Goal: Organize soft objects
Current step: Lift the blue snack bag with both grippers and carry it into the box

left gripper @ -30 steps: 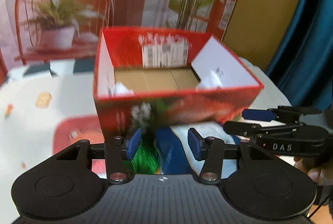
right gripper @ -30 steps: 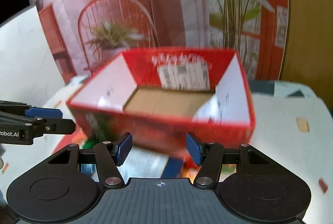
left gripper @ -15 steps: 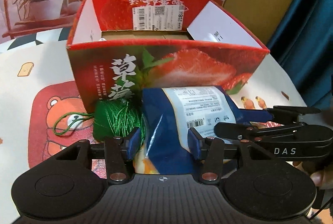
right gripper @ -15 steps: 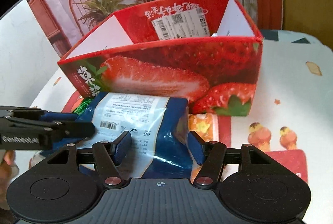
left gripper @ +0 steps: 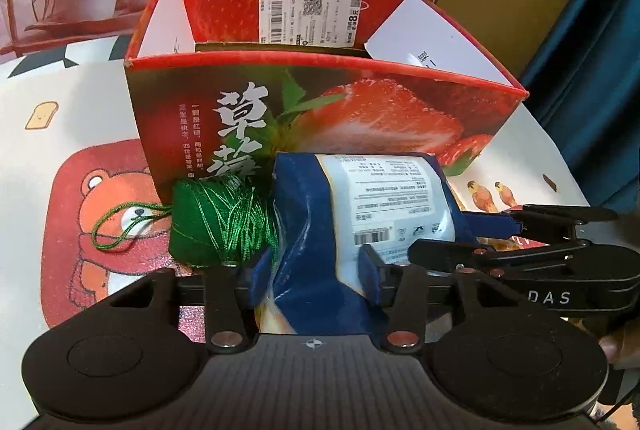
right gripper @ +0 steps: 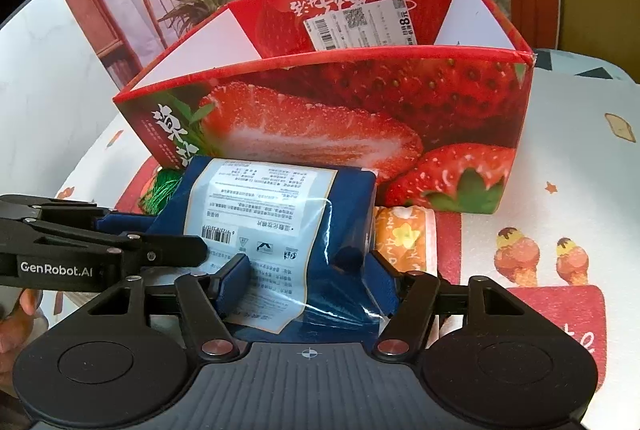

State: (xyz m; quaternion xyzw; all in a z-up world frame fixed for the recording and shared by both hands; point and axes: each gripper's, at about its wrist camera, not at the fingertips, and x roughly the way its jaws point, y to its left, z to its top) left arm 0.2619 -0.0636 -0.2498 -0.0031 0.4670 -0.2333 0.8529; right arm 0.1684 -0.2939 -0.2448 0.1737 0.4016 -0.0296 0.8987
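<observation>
down on the cartoon-printed table cover (left gripper: 80,110), a blue snack bag (left gripper: 320,230) lies just in front of the red strawberry box (left gripper: 320,110), its white label facing up. both tongs are on this bag from opposite ends. the left gripper (left gripper: 314,280) has just been closing, and its blue pads (left gripper: 370,280) now pinch the crumpled near end of the bag, which bulges between them. the right gripper (right gripper: 306,284) has also just been narrowing; the bag's other end sits between its pads (right gripper: 236,280), which press against the plastic on both sides, so it too is clenched on the bag. a green tassel (left gripper: 220,222) with a looped cord lies touching the bag's left side, against the box front. beside the bag on the right, an orange packet (right gripper: 404,234) lies flat. the box stands open-topped, a barcode sticker on its inner back wall.
</observation>
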